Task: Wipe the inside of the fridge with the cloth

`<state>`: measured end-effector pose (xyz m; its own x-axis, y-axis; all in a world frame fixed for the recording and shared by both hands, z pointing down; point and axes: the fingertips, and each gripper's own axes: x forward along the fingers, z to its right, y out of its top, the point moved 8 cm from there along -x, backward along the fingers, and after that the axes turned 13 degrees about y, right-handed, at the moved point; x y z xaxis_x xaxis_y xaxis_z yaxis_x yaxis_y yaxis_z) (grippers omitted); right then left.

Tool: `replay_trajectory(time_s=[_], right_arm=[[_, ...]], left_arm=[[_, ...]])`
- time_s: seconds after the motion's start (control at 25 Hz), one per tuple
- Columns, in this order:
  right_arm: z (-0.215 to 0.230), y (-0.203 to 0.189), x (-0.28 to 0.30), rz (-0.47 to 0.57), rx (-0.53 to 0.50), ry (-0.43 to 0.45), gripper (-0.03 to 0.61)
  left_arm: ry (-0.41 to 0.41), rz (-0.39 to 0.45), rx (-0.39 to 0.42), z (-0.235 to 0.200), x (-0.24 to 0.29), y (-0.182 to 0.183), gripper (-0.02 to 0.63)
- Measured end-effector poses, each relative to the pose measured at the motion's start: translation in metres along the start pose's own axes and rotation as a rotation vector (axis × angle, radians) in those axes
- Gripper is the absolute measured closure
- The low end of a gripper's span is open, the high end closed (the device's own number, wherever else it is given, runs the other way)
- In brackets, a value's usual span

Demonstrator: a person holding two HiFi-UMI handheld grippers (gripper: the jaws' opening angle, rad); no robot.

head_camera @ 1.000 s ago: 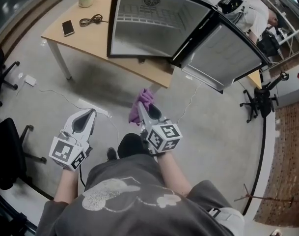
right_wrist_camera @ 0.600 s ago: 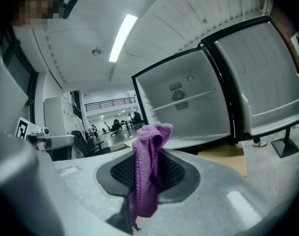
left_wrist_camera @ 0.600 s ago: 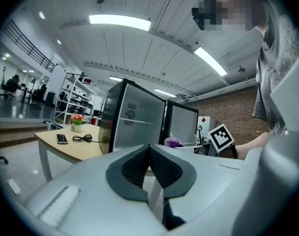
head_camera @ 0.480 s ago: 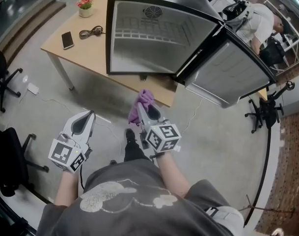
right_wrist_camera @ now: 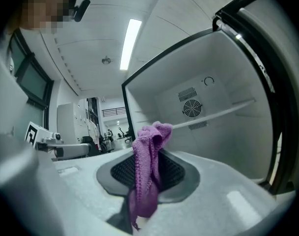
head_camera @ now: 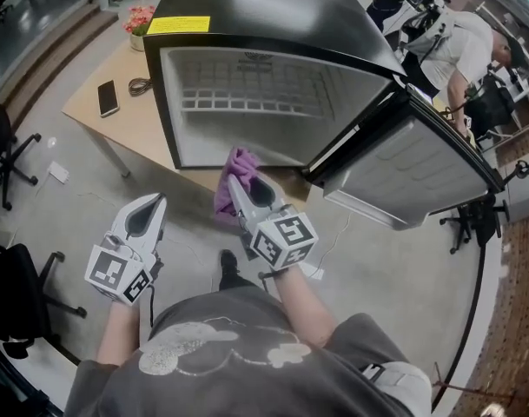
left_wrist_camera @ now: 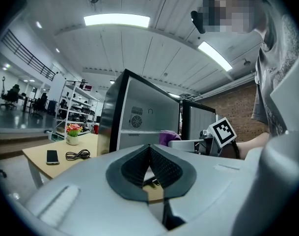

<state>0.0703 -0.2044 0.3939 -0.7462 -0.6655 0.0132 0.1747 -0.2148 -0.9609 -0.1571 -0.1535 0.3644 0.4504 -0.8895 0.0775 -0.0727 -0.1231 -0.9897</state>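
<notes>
The right claw is clamping a purple knitted cloth between its jaws. A bunched fold of the cloth is standing up past the tips and a shorter tail is hanging down below them, so its long axis is running across the jaw line, top to bottom. The left claw is holding nothing; its jaws are meeting at the tips, and it is hanging to the left of the right claw and further back from the work.

The black compact fridge is sitting on a light wooden counter, directly ahead of the right claw. Its door is swinging wide to the claw's right. The pale cavity is opening straight towards the cloth, with a wire shelf crossing the upper part ahead and a round fan vent showing on the back wall beyond the tips.

The cloth is sitting just at the lower front edge of the opening; whether it is touching that edge cannot be told. It is probably not yet inside, so wiping looks about to begin. The right claw is the nearer one, and a forward push along its own jaw line should be carrying the raised fold onto the inner floor or back wall. The open door on the right is leaving that path free.
</notes>
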Motion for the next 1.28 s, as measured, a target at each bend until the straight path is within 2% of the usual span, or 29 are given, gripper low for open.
replay_trajectory(time_s=[0.12, 0.4, 0.76, 1.0, 1.28], right_arm=[[0.013, 0.01, 0.012, -0.008, -0.014, 0.041, 0.492], [0.015, 0.051, 0.04, 0.007, -0.108, 0.213, 0.492], [0.032, 0.1, 0.084, 0.068, -0.058, 0.341, 0.492], [0.03, 0.122, 0.118, 0.092, -0.107, 0.288, 0.492], [0.046, 0.131, 0.16, 0.049, -0.2, 0.144, 0.492]], left_arm=[[0.016, 0.016, 0.027, 0.001, 0.02, 0.012, 0.595], [0.084, 0.051, 0.056, -0.007, 0.053, 0.033, 0.595], [0.15, 0.073, 0.069, -0.012, 0.081, 0.038, 0.595], [0.134, 0.065, 0.07, -0.028, 0.082, 0.045, 0.595], [0.094, 0.053, 0.077, -0.051, 0.08, 0.052, 0.595]])
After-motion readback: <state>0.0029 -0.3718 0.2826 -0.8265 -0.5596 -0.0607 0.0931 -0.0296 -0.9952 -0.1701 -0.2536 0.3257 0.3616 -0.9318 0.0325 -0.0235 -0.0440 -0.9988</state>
